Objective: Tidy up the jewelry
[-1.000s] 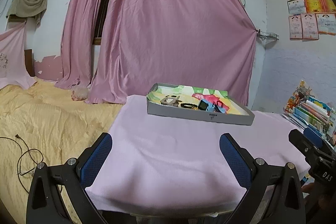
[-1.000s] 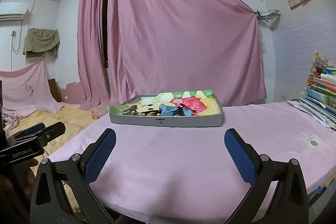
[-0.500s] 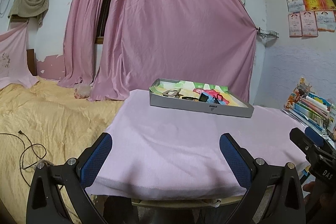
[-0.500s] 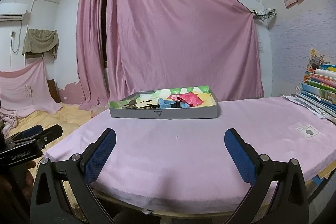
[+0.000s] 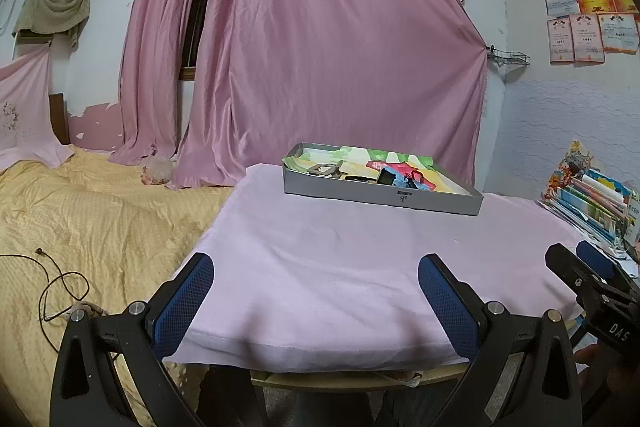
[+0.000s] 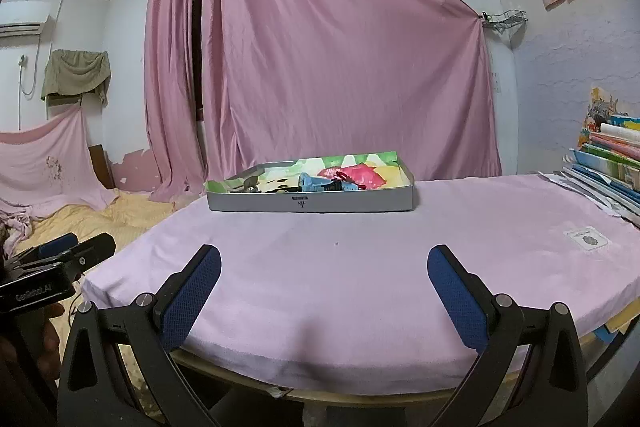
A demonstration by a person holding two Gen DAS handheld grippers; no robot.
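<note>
A shallow grey tray [image 5: 380, 198] with a colourful paper lining stands at the far side of the pink-covered table [image 5: 360, 267]. It also shows in the right wrist view [image 6: 312, 201]. In it lie a blue watch [image 5: 390, 178], a beige clip [image 5: 326, 169] and dark bands [image 5: 360, 178]; from the right the blue piece [image 6: 316, 183] shows. My left gripper [image 5: 316, 291] is open and empty at the table's near edge. My right gripper [image 6: 324, 287] is open and empty, also at the near edge. Each gripper is seen in the other's view, the right one [image 5: 588, 279] and the left one [image 6: 60, 255].
A stack of books [image 6: 608, 163] lies at the table's right end, and a small white packet [image 6: 586, 239] rests on the cloth. A bed with a yellow cover [image 5: 80, 219] and a black cable [image 5: 60, 283] is to the left. Pink curtains [image 5: 320, 47] hang behind.
Both grippers have pulled back and dropped lower, so the table's near edge now shows below them. Both stay open and empty. The tray has not moved.
</note>
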